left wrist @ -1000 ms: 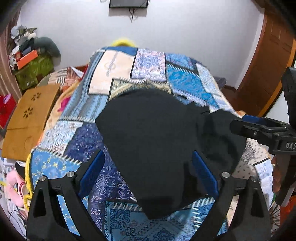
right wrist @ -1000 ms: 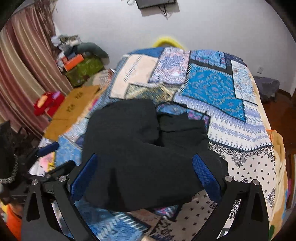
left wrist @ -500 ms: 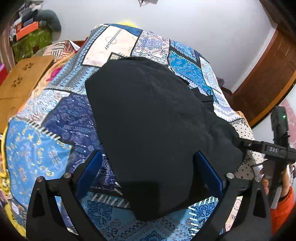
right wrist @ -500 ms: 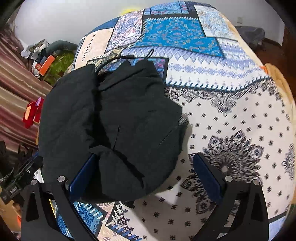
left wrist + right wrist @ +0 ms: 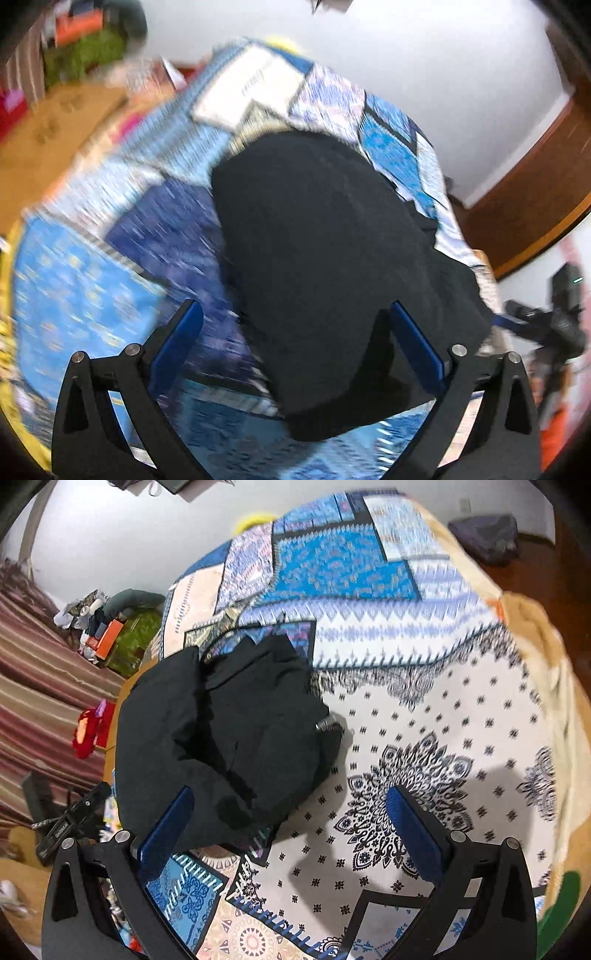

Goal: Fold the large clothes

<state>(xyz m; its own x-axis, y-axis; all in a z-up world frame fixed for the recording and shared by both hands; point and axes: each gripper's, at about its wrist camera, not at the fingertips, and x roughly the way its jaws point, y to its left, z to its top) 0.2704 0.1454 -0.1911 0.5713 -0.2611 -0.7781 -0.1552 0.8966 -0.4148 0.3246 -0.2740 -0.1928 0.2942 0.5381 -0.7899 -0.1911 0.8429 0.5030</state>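
Note:
A large black garment (image 5: 325, 258) lies bunched on the patterned bedspread (image 5: 92, 295). In the right wrist view it (image 5: 221, 738) is a rumpled heap with a silver zipper end (image 5: 325, 724) at its right edge. My left gripper (image 5: 295, 339) is open above the garment's near end, with its right finger over the cloth. My right gripper (image 5: 290, 827) is open and empty, to the right of the heap's near edge over the bedspread (image 5: 443, 720). The right gripper also shows at the far right of the left wrist view (image 5: 546, 325).
A wooden door (image 5: 535, 184) stands at the right. A cardboard box (image 5: 48, 122) and a cluttered green pile (image 5: 129, 638) sit left of the bed, by a striped curtain (image 5: 37, 683). A dark bag (image 5: 484, 535) lies on the floor beyond the bed.
Both grippers stay open. The right gripper has swung right, so the garment sits further left in its view. The left view has shifted and is blurred by motion.

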